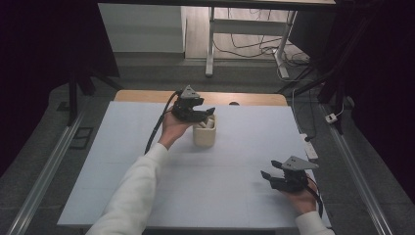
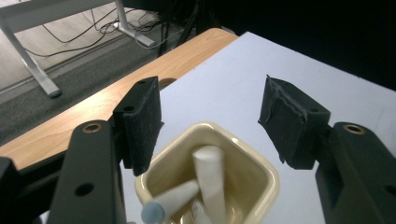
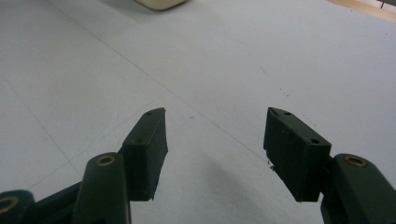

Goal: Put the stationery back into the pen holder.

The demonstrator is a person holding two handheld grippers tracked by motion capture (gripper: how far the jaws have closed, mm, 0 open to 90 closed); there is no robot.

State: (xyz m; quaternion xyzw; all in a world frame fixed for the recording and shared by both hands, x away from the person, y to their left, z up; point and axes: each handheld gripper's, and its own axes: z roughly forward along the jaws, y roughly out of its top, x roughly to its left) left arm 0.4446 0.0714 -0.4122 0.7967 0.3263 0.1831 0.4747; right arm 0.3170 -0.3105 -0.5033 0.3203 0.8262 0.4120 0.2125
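Left tongs (image 2: pixel 210 126), spread above the cup (image 2: pixel 261 168), should lower squarely around one white stick (image 2: pixel 210 172); right tongs (image 3: pixel 215 140) spread, idle.

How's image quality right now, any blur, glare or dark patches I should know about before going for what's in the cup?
High view: the table is evenly lit, the surroundings fall into deep shadow, and the picture is soft. Left gripper view: the cup rim is fairly sharp, but the white sticks inside smear toward the bottom edge. Right gripper view: dim and flat, with a faint shadow under the right gripper; no glare.
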